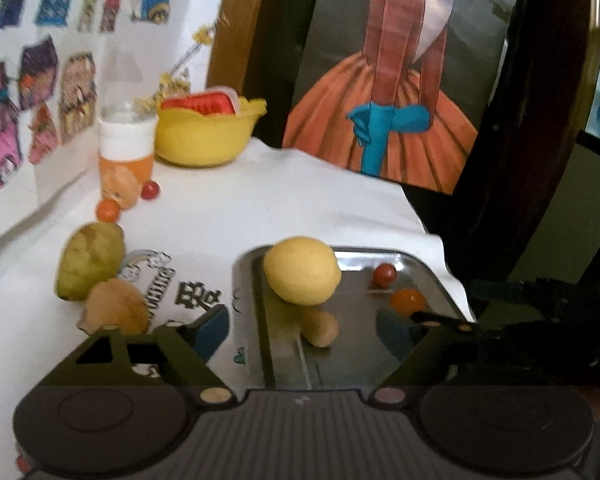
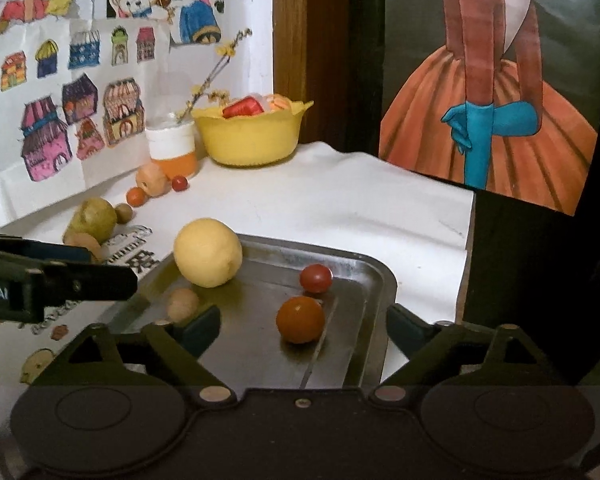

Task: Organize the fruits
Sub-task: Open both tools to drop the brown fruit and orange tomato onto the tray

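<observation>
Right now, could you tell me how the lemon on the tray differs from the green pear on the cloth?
The lemon is pale yellow; the pear is dull green with brownish patches. The lemon sits on the metal tray, while the pear lies off it on the white cloth, among other small fruits. The lemon is rounded and oval; the pear tapers toward one end. Both look similar in size, and neither gripper touches either.

Pear: your left gripper covers its lower part in the right wrist view.
Bowl: you can't tell what the red thing inside is.
Bottle: blurred; its clear top fades into the wall.
Printed cloth: letters partly hidden by fruit and fingers.
Painting: figure cut off at the top edge.
</observation>
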`<move>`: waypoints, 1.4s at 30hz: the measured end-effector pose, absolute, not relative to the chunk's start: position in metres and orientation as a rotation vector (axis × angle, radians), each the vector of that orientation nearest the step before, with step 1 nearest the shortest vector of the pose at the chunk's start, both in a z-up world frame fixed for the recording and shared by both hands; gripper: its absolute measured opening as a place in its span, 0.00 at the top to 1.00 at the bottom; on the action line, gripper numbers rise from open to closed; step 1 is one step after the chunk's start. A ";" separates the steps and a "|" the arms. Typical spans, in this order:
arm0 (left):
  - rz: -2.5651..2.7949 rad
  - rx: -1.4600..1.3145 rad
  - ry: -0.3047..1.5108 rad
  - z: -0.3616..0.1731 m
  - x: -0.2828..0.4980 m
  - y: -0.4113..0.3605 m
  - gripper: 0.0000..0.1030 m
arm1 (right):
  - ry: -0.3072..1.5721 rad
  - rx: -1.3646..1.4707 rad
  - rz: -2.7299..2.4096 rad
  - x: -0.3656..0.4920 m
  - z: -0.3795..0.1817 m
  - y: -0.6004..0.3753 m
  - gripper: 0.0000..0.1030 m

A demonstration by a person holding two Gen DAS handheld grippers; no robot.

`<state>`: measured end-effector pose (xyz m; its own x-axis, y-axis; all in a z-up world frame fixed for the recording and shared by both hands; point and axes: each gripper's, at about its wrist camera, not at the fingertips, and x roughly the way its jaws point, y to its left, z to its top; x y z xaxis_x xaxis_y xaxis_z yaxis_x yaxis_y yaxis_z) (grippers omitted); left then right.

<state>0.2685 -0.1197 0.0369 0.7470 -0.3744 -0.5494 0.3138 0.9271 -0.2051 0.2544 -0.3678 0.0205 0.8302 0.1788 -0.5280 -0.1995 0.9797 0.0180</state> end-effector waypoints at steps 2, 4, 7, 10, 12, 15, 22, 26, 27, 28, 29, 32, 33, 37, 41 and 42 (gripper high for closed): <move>-0.369 -0.106 0.608 0.043 0.262 -0.116 0.09 | 0.541 -0.038 0.199 0.244 0.026 -0.366 0.01; -0.354 -0.115 0.595 0.047 0.255 -0.111 0.03 | 0.528 -0.037 0.194 0.233 0.032 -0.365 0.01; -0.341 -0.123 0.579 0.052 0.242 -0.106 0.01 | 0.517 -0.030 0.193 0.216 0.039 -0.363 0.01; -0.330 -0.124 0.562 0.057 0.228 -0.101 0.01 | 0.504 -0.037 0.197 0.198 0.046 -0.359 0.01; -0.324 -0.121 0.551 0.061 0.217 -0.098 0.01 | 0.490 -0.043 0.200 0.186 0.052 -0.356 0.01; -0.320 -0.117 0.541 0.065 0.203 -0.094 0.01 | 0.473 -0.043 0.201 0.166 0.061 -0.353 0.01; -0.314 -0.108 0.536 0.068 0.166 -0.082 0.00 | 0.459 -0.067 0.211 0.121 0.075 -0.341 0.01; -0.303 -0.092 0.539 0.065 0.146 -0.074 0.00 | 0.461 -0.086 0.223 0.097 0.079 -0.332 0.01; -0.300 -0.093 0.543 0.064 0.141 -0.072 0.00 | 0.459 -0.090 0.224 0.092 0.080 -0.330 0.01; -0.298 -0.095 0.547 0.063 0.137 -0.070 0.00 | 0.459 -0.093 0.226 0.086 0.080 -0.328 0.01; -0.296 -0.100 0.552 0.062 0.133 -0.067 0.00 | 0.459 -0.094 0.228 0.081 0.080 -0.326 0.01; -0.286 -0.110 0.565 0.058 0.123 -0.059 0.00 | 0.463 -0.100 0.238 0.067 0.079 -0.320 0.01; -0.284 -0.109 0.567 0.058 0.119 -0.056 0.00 | 0.465 -0.101 0.239 0.063 0.079 -0.319 0.01; -0.267 -0.113 0.565 0.056 0.104 -0.048 0.00 | 0.471 -0.100 0.251 0.049 0.076 -0.311 0.01; -0.253 -0.109 0.575 0.053 0.094 -0.041 0.00 | 0.482 -0.104 0.271 0.038 0.072 -0.300 0.01; -0.247 -0.106 0.578 0.052 0.092 -0.039 0.00 | 0.486 -0.106 0.276 0.035 0.071 -0.298 0.01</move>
